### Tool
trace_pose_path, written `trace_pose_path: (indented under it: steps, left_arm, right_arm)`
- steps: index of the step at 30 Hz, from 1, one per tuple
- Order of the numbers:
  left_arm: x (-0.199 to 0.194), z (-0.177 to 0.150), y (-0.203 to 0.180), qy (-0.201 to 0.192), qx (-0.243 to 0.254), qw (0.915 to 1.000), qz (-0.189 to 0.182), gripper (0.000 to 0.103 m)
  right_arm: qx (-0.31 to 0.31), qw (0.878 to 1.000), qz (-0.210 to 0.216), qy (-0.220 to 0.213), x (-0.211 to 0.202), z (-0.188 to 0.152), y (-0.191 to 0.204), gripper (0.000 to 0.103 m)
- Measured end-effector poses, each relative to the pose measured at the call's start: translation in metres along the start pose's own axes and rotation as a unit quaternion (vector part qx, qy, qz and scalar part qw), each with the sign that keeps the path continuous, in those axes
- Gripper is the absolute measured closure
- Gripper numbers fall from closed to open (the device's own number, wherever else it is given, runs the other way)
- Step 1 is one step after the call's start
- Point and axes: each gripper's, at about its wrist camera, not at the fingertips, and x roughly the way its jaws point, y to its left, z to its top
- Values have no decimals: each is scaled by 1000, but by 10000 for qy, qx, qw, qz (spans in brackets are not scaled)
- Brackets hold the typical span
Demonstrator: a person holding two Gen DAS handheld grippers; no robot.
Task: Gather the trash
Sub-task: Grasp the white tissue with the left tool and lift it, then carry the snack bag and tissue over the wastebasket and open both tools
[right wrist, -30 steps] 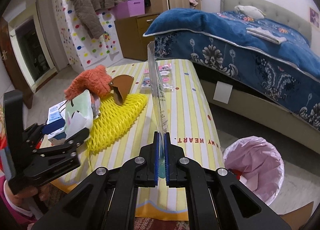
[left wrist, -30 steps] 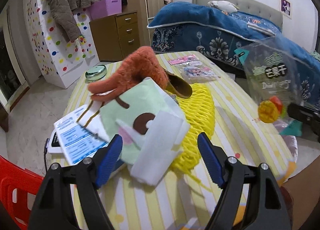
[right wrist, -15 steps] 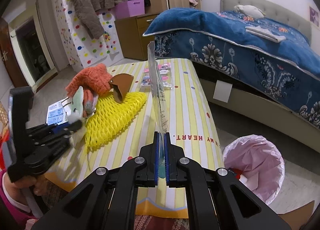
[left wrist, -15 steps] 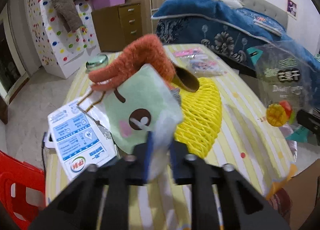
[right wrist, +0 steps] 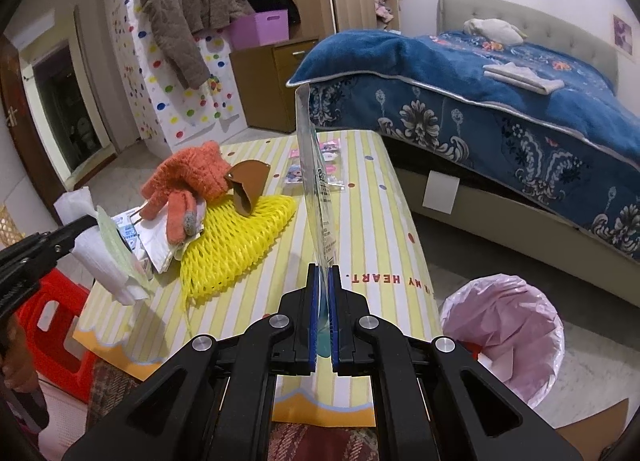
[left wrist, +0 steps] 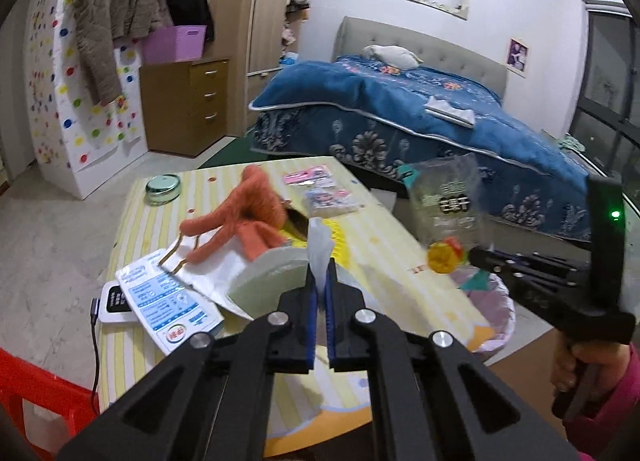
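White tissue wad (left wrist: 319,251) pinched in left gripper (left wrist: 320,285), lifted above table (right wrist: 372,229); pale-green paper behind it partly hidden by the jaws. Right gripper (right wrist: 323,293) clamped on clear snack bag (right wrist: 316,197), seen edge-on, print unreadable. 1.0 s ago left jaws were spread around the wad on the pile

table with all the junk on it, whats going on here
A person is clearing trash off the yellow striped table with two handheld grippers. The left gripper is shut on a white tissue and pale green wrapper, held above the table. The right gripper is shut on a clear plastic snack bag, near the pink-lined trash bin.
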Motion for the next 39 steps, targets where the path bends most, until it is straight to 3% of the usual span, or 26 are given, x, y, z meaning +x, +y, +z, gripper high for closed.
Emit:
trace_pose_path:
  steps: [8,16,30,39]
  left_arm:
    - [6,8,-35,19,353,9990,-268,101]
    - [35,14,-83,178,790,9944,-673,101]
    - [95,7,-189,575,1546,9763,-1400,101]
    - [143,3,-250,800,1943,9634,-1664,101]
  right_arm:
    - [94,9999,-80,-67,-14,-3,-13,99]
    - [438,9982,-412,-69,-32,-17,-53,99]
    - [1182,9859,-1175,146,-51,-62,-141,99]
    - [1580,9776,-1360,294,-42,-77,-185,99]
